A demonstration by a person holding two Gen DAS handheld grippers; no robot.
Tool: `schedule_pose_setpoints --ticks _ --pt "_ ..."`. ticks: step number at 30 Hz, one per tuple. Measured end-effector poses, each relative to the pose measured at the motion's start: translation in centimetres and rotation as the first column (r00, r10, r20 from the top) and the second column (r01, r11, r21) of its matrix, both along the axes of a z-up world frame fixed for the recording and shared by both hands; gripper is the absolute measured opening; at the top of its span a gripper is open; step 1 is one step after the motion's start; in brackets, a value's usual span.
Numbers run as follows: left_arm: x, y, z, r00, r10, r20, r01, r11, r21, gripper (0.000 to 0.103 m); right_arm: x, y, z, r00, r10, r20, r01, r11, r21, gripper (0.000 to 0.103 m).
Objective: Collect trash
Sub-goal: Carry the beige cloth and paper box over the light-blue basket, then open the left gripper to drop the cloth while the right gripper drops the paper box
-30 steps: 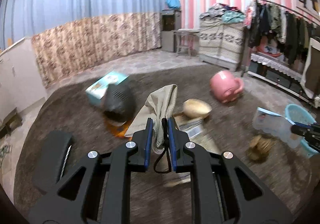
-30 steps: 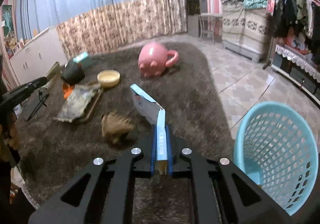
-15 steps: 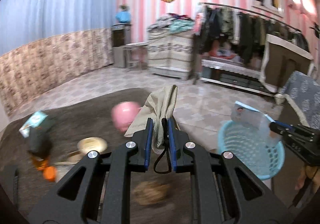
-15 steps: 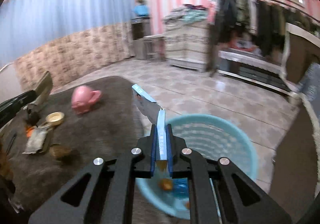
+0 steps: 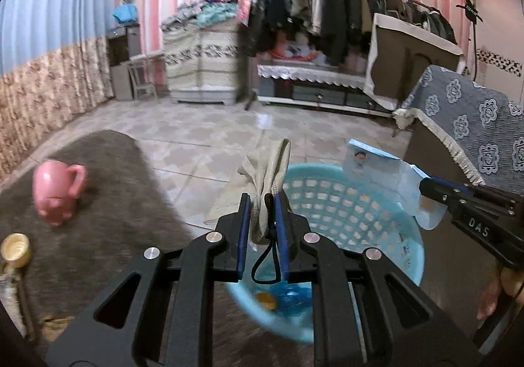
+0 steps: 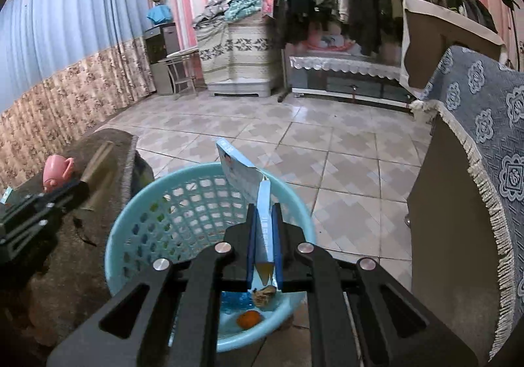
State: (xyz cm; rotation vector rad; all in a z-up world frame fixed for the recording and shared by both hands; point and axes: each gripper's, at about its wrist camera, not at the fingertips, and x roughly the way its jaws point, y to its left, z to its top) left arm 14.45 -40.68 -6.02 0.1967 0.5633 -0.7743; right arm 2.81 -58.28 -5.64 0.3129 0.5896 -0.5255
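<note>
Trash hangs from both grippers above the light blue basket (image 5: 357, 213), which stands on the tiled floor (image 6: 327, 144) at the near right of the brown rug (image 5: 108, 203). Left gripper (image 5: 263, 203) has its fingers closed on a beige cloth pouch (image 5: 268, 170) with a black cord loop. Right gripper (image 6: 264, 216) pinches a flattened blue-and-white carton (image 6: 249, 177) over the basket's far rim. Inside the basket lie an orange piece (image 6: 249, 318), crumpled blue plastic and a brownish scrap, possibly paper. A pink mug (image 5: 57, 191) lies on the rug at far left.
</note>
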Motion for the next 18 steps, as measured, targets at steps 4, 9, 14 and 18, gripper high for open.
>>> schedule_pose_setpoints --ticks 4,9,14,18 --pt "0.7 -1.8 -1.0 1.000 -0.020 -0.014 0.021 1.000 0.006 0.019 0.1 -0.4 -0.3 1.000 -0.014 0.014 0.013 1.000 0.020 0.010" --pt "1.5 -1.9 -1.3 1.000 0.014 0.015 -0.014 0.999 0.034 0.048 0.7 0.2 -0.4 1.000 -0.011 0.010 0.011 1.000 0.025 0.010" --pt "3.0 0.3 0.2 0.995 0.099 0.032 -0.099 0.995 0.007 0.067 1.7 1.1 -1.1 1.000 -0.002 -0.001 0.002 0.999 0.044 0.010" --pt "3.3 2.0 1.1 0.986 0.155 0.065 -0.155 0.988 -0.004 0.079 2.9 2.3 -1.4 1.000 0.024 -0.010 -0.024 0.999 0.039 0.010"
